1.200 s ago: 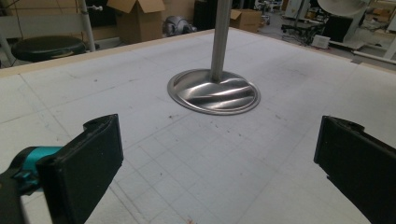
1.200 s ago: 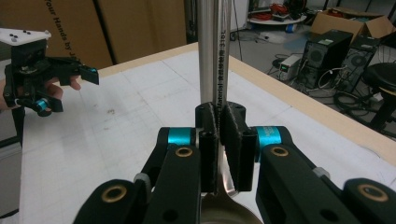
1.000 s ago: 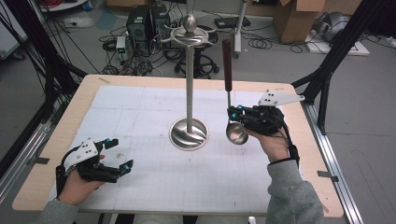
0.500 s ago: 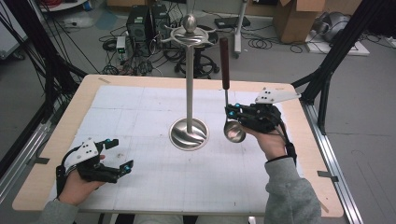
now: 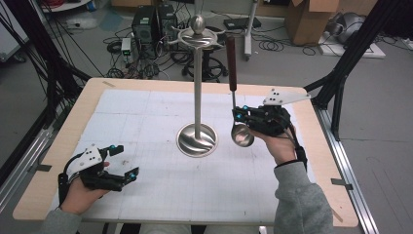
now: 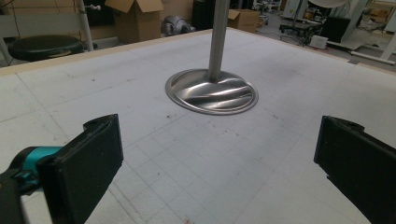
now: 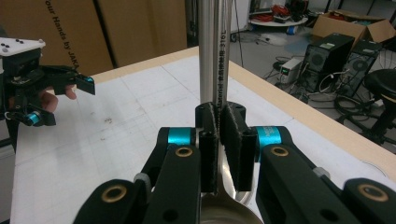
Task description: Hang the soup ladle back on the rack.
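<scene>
A steel stand (image 5: pixel 197 83) rises from a round base (image 5: pixel 197 140) at the middle of the white mat, with a hooked ring at its top (image 5: pixel 197 36). Just right of it my right gripper (image 5: pixel 237 114) is shut on the thin steel shaft of a ladle (image 5: pixel 230 53), which hangs upright with its dark wooden handle up and its bowl (image 5: pixel 241 135) just above the mat. In the right gripper view the pads (image 7: pixel 211 140) pinch the shaft (image 7: pixel 223 60), with the stand's pole (image 7: pixel 205 51) right behind. My left gripper (image 5: pixel 125 160) rests open at the front left, empty; its jaws frame the base (image 6: pixel 212 91).
The wooden table edge (image 5: pixel 316 146) borders the mat. Behind the table the floor holds computer towers (image 5: pixel 153 24), cables and cardboard boxes (image 5: pixel 307 19). Black frame legs (image 5: pixel 341 73) stand at the right and left sides.
My right gripper has carried the ladle a little to the left, closer to the stand's pole. The left gripper has stayed where it was.
</scene>
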Action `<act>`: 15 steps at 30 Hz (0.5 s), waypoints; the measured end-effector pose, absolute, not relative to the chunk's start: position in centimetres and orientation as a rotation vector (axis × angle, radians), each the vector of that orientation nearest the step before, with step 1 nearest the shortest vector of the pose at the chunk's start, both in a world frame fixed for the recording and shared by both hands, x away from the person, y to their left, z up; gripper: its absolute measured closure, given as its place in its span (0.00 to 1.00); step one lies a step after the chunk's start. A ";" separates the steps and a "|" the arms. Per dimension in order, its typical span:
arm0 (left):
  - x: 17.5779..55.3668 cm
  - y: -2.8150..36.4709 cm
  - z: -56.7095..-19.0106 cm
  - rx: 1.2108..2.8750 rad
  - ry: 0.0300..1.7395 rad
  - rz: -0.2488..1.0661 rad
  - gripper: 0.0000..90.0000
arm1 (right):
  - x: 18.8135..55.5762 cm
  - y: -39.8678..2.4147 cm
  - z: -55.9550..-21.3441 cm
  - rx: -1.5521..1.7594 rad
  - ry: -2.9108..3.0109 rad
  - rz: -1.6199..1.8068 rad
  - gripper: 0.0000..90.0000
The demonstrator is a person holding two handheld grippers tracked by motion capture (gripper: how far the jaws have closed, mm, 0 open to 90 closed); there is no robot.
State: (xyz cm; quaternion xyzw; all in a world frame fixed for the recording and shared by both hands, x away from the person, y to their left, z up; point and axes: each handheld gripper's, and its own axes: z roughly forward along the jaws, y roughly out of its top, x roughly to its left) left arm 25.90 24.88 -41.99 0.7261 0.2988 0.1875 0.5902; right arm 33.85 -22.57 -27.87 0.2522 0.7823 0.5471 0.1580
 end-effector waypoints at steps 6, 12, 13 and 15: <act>25.9 24.9 -42.0 1.693 0.695 0.436 0.02 | 34.0 -22.3 -27.9 0.721 2.235 1.566 0.94; 25.9 24.9 -42.0 1.694 0.695 0.435 0.02 | 34.2 -21.9 -28.1 0.712 2.249 1.555 0.94; 25.9 24.9 -42.0 1.693 0.695 0.434 0.02 | 34.2 -21.9 -28.1 0.708 2.251 1.556 0.94; 25.9 24.9 -42.0 1.693 0.695 0.434 0.02 | 34.3 -21.8 -28.1 0.711 2.251 1.557 0.94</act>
